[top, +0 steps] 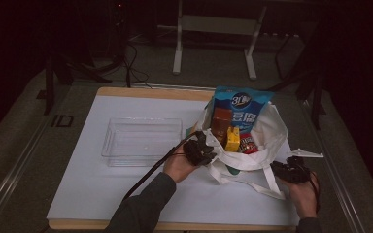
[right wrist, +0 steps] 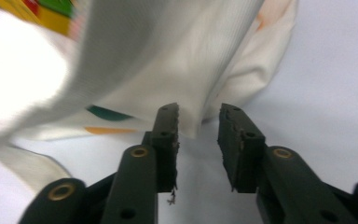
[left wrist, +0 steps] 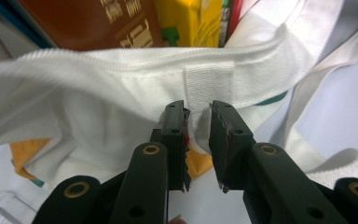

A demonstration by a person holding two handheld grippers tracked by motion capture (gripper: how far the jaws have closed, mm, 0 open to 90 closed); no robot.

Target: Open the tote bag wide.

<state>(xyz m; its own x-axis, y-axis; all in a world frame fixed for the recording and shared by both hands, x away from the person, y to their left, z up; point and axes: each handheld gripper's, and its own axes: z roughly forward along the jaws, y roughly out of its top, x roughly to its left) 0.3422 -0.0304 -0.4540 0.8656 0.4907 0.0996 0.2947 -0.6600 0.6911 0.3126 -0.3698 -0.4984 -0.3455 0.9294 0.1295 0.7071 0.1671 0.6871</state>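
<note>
My left gripper [left wrist: 198, 140] has its jaws a narrow gap apart, with a fold of the white tote bag [left wrist: 121, 88] running into that gap; I cannot tell whether the pads actually press the cloth. Directly ahead of the jaw tips is the bag's hemmed rim with a sewn-on strap tab. Over the rim I see a brown box [left wrist: 88, 21] and a yellow carton [left wrist: 189, 18] standing inside the bag.

My right gripper [right wrist: 198, 140] has its jaws apart, clamped on nothing. A drooping edge of the bag cloth [right wrist: 168, 60] hangs just beyond the tips, slightly toward the left jaw; I see the white table surface [right wrist: 326, 70] between and past the jaws.

From the high view: left gripper [top: 201, 148] sits at the bag's near-left rim, held by my left hand [top: 178, 166]. Right gripper [top: 284, 169] sits at the bag's near-right corner, beside a strap [top: 267, 187] lying on the board, held by my right hand [top: 303, 196].

The bag [top: 272, 131] lies open on the right half of the white board [top: 92, 194]. Inside it: a blue snack packet [top: 240, 104] standing tallest at the back, the brown box [top: 221, 124], the yellow carton [top: 232, 139], and a red-and-dark packet [top: 248, 143] next to it.

A clear plastic tray [top: 141, 141] rests on the board left of the bag, near the left gripper but apart from it.
</note>
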